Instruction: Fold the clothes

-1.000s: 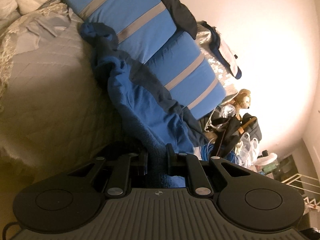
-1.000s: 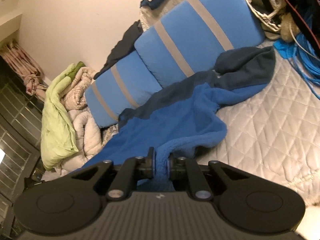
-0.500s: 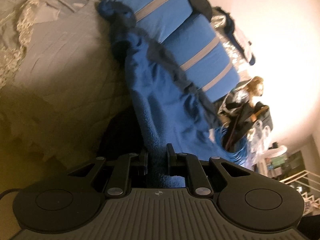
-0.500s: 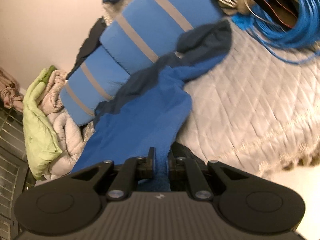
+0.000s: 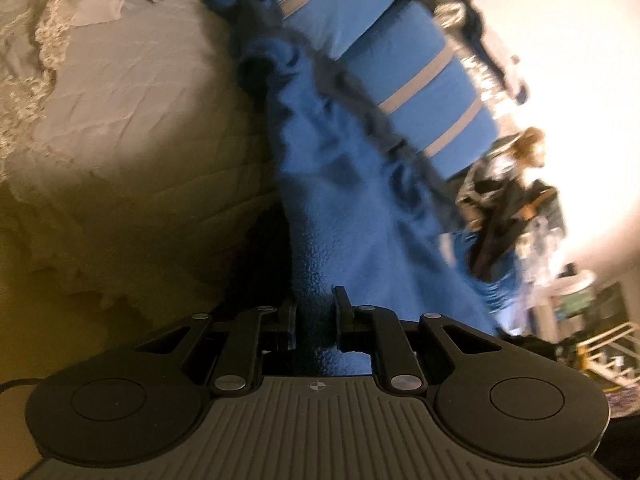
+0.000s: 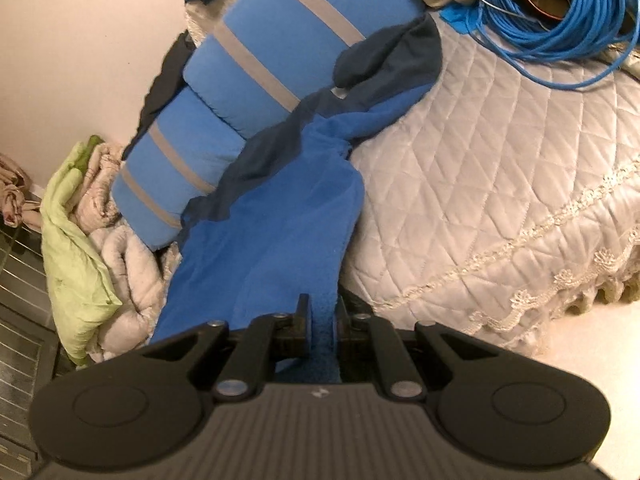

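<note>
Your left gripper (image 5: 316, 312) has the blue fleece garment (image 5: 352, 208) between its pads, and the jaws are opening a little, so that hold is loosening; check the edge before you pull any further, or the cloth may slide out. From this side the fleece runs away from you in a bunched strip, up across the quilted bedspread (image 5: 132, 100) and onto the blue striped cushions (image 5: 404, 56) at the back.

Your right gripper (image 6: 323, 320) is clamped narrow on another edge of the same garment (image 6: 272, 216), and that hold looks firm. Seen from here, the dark collar end (image 6: 392, 56) lies draped against the cushions (image 6: 256, 64), with bare bedspread (image 6: 500, 168) to the right and a coil of blue cable (image 6: 560, 12) beyond it.

To do this step well, I'd judge you should draw both hands evenly toward yourself so the far end comes off the cushions, then move them apart to take out the bunching. Lay it flat on the open bedspread, well clear of the cable. Fold only once the cloth lies smooth.
</note>
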Demonstrator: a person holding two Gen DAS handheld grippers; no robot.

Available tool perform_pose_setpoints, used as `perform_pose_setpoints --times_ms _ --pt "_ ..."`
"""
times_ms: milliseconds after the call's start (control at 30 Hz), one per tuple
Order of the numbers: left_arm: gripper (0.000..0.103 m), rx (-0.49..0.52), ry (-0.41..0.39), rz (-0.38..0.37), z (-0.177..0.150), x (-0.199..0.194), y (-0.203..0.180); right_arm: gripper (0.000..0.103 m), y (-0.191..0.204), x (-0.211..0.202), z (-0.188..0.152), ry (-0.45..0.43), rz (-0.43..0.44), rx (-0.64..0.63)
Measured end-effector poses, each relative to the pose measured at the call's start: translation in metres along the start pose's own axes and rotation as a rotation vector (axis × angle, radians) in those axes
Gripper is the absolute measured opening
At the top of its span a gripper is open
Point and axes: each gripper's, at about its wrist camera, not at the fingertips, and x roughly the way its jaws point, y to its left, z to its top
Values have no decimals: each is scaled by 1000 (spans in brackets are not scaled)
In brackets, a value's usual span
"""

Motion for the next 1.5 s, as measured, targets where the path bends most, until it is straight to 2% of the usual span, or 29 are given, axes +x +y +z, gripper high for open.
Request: perform_pose_setpoints --times_ms 33,100,133,167,200,233,267,300,400,600,767,867,1000,1067,1267,1400,1500 --pt "20 -2 8 29 -2 5 2 9 -3 3 -2 5 -21 -2" --pt "39 -14 14 71 -1 7 7 11 -7 11 -7 27 -88 -29" --pt "45 -14 15 93 2 6 9 16 -8 16 -9 41 -128 -52" --pt "57 -14 17 115 4 5 10 34 -7 20 -11 46 -172 -83" --pt "65 -14 18 137 7 3 12 63 -5 23 -12 39 -228 -124" --pt "66 -15 19 159 9 2 14 78 -2 25 -11 33 -255 -162" --pt "67 -15 20 181 12 0 16 97 1 24 -10 18 -263 -191" --pt "68 -3 -1 197 19 -8 13 102 5 23 -8 1 -270 -218" --pt "71 44 -69 251 39 -32 4 103 19 14 5 -52 -266 -299" --pt "74 169 -172 374 83 -74 -25 103 49 -3 43 -234 -337 -393" --pt "74 277 -270 482 120 -127 -59 103 73 -21 66 -379 -288 -411" --pt "75 298 -378 507 142 -168 -80 103 87 -31 75 -433 -263 -428" --pt "76 320 -504 499 162 -208 -108 103 99 -44 85 -489 -242 -441" --pt "82 333 -564 484 168 -222 -122 103 103 -50 94 -520 -248 -441" --pt "84 357 -650 405 179 -222 -144 103 111 -77 127 -609 -272 -408" --pt "84 359 -699 323 184 -208 -153 103 116 -98 161 -620 -241 -346" --pt "84 411 -713 278 185 -199 -168 103 129 -114 184 -650 -220 -336"
